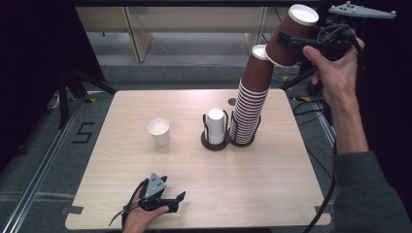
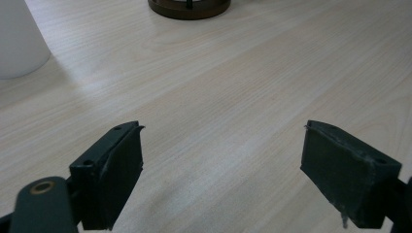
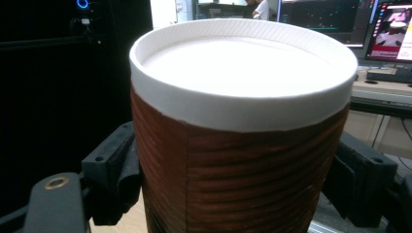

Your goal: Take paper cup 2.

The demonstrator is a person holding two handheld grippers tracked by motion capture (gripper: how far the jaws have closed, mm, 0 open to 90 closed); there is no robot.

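Note:
High at the back right, my right gripper (image 1: 290, 42) is shut on a brown ribbed paper cup (image 1: 293, 34), held upside down and tilted just above a tall leaning stack of brown cups (image 1: 250, 107). In the right gripper view the cup (image 3: 243, 194) sits between the jaws, its white base facing the camera. My left gripper (image 1: 177, 200) rests near the table's front edge, open, with bare wood between its jaws (image 2: 223, 131). A single white cup (image 1: 159, 132) stands upright left of centre; its side (image 2: 17, 39) shows at the far left of the left gripper view.
A short stack of white cups (image 1: 215, 127) stands upside down in a dark wire holder (image 1: 214, 144) beside the brown stack's holder. The holder's base (image 2: 189, 7) shows far ahead of the left gripper. Black stands and cables lie beyond the table's right edge.

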